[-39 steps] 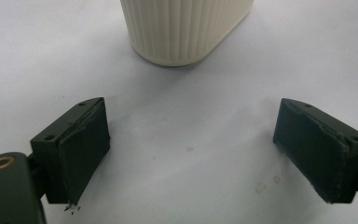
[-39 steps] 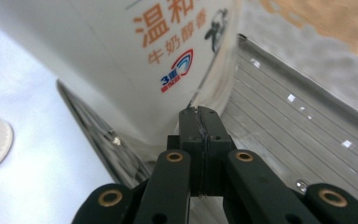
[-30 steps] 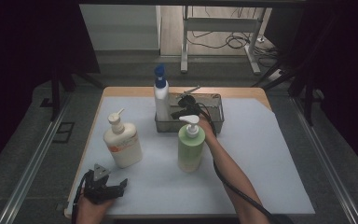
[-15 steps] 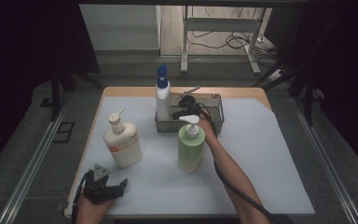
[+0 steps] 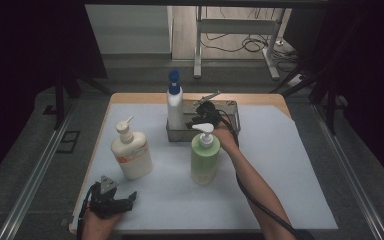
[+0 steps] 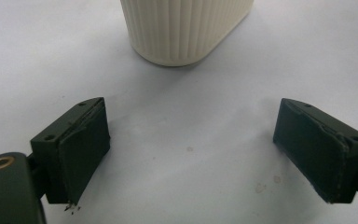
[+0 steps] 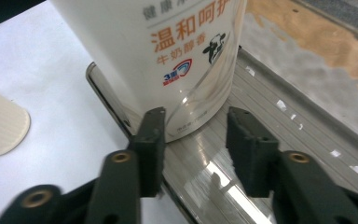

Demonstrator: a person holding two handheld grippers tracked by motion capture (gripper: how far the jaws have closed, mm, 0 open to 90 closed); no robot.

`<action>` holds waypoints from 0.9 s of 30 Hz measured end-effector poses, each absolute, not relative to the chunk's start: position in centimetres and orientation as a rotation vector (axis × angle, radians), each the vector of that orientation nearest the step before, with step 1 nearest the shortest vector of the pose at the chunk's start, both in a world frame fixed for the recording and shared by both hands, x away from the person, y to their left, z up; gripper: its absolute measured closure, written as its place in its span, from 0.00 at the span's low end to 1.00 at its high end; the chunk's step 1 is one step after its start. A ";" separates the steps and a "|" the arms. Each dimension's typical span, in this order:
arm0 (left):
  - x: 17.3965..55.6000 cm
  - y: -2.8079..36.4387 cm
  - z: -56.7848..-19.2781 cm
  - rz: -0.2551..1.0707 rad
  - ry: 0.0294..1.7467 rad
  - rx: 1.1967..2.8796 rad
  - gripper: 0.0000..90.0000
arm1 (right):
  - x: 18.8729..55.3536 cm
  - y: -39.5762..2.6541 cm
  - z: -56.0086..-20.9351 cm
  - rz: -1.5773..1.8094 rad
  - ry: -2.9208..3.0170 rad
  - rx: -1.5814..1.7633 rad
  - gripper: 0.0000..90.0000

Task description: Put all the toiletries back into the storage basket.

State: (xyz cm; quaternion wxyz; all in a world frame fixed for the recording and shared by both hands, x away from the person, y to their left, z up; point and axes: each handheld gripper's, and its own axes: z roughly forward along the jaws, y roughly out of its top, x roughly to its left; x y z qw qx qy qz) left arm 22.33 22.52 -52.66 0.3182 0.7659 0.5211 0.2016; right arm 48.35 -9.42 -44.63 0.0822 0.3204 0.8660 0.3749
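Three bottles stand on the white sheet (image 5: 280,165) that covers our wooden table (image 5: 250,98); around it we see grey floor, a dark curtain at each side, and a metal frame with cables at 12 o'clock. A white bottle with a blue cap (image 5: 174,102) stands in the metal tray (image 5: 232,111) at 12 o'clock from the table centre, a green pump bottle (image 5: 204,159) is at the centre, and a cream pump bottle (image 5: 130,151) at 9 o'clock. Compared with half a second ago, all bottles kept their place, and the right gripper (image 7: 193,122) has just been opening: its jaws stand apart before the white bottle's base, not pressing it. The label carries orange Chinese characters, a small cow and a "3" mark. The left gripper (image 6: 191,144) rests at 7 o'clock, jaws wide apart, holding nothing.
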 end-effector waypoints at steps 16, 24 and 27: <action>22.3 22.5 -52.7 0.532 1.370 2.014 0.11 | 46.6 -11.6 -42.9 1.164 2.540 0.892 0.32; 22.3 22.5 -52.7 0.532 1.370 2.014 0.11 | 45.9 -13.1 -42.3 1.176 2.536 0.885 0.29; 22.3 22.5 -52.7 0.531 1.370 2.013 0.11 | 45.5 -13.7 -42.2 1.165 2.540 0.889 0.28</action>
